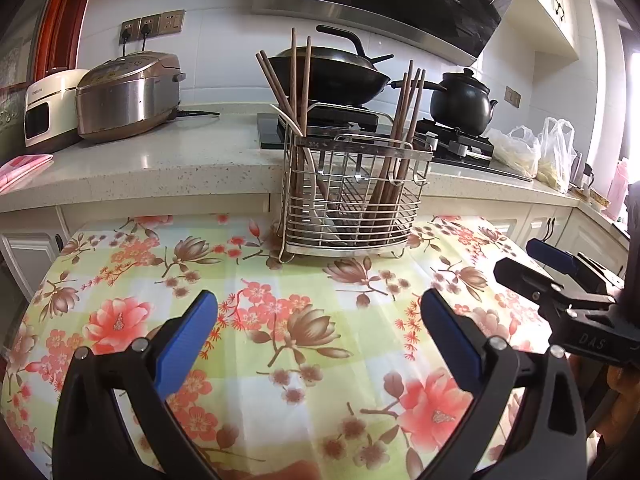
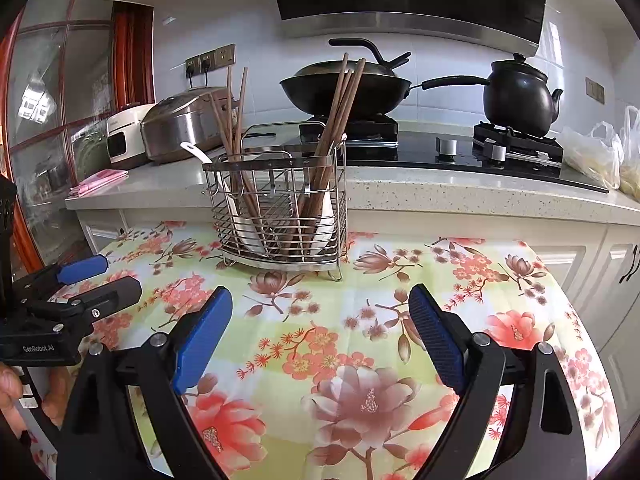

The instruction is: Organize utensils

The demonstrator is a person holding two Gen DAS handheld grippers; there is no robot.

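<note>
Utensil rack (image 1: 352, 196) at the table's far edge, both grippers empty.
Chopsticks (image 1: 404, 120) and a white spoon (image 2: 196, 152) stood in it, well ahead of the spread left gripper (image 1: 318, 320) and spread right gripper (image 2: 320, 316); only the right view showed fingers (image 2: 10, 384).

1. The left gripper (image 1: 319, 306) is held with its jaws spread wide, nothing between the blue pads (image 1: 188, 344).
2. The right gripper (image 2: 320, 302) is likewise held wide open and empty (its pads are blue too).
3. Both are pointed forward and tilted downward, side by side.
4. Fingers (image 2: 10, 388) are seen gripping the left handle.
</note>
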